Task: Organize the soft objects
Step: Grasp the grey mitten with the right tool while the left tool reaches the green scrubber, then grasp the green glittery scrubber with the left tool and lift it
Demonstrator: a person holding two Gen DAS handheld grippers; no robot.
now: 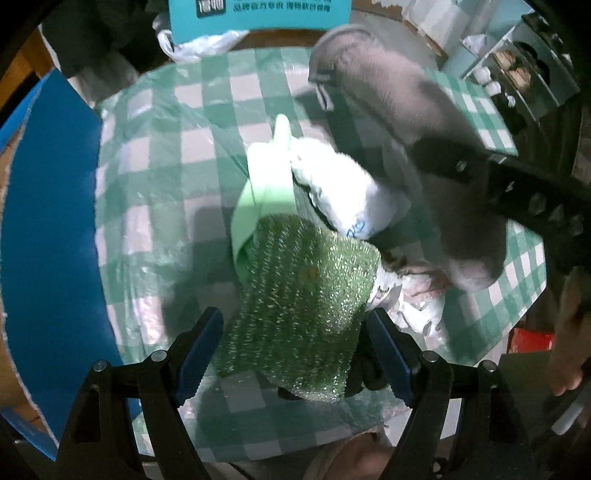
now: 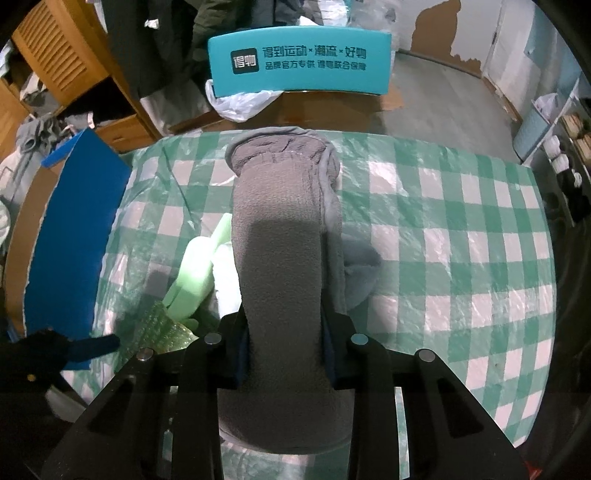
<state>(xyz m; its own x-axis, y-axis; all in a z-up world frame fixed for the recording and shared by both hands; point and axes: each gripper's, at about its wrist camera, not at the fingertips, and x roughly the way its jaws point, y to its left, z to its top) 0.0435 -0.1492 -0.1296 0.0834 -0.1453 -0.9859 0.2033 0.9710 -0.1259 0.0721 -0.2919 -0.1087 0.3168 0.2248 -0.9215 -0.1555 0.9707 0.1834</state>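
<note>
Grey fleece glove (image 2: 284, 266) clamped in right gripper (image 2: 286, 358); green scouring pad (image 1: 299, 295) between wide-spread left gripper (image 1: 295, 354) pads, untouched.

Grey floor (image 2: 436, 85), peeling wall (image 2: 443, 26), a slatted wooden cabinet (image 2: 59, 62), a teal chair back (image 2: 299, 62).

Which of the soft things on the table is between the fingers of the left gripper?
The sparkly green scrubbing cloth: it lies between the open left gripper. The grey glove is clamped in the right gripper instead.
</note>
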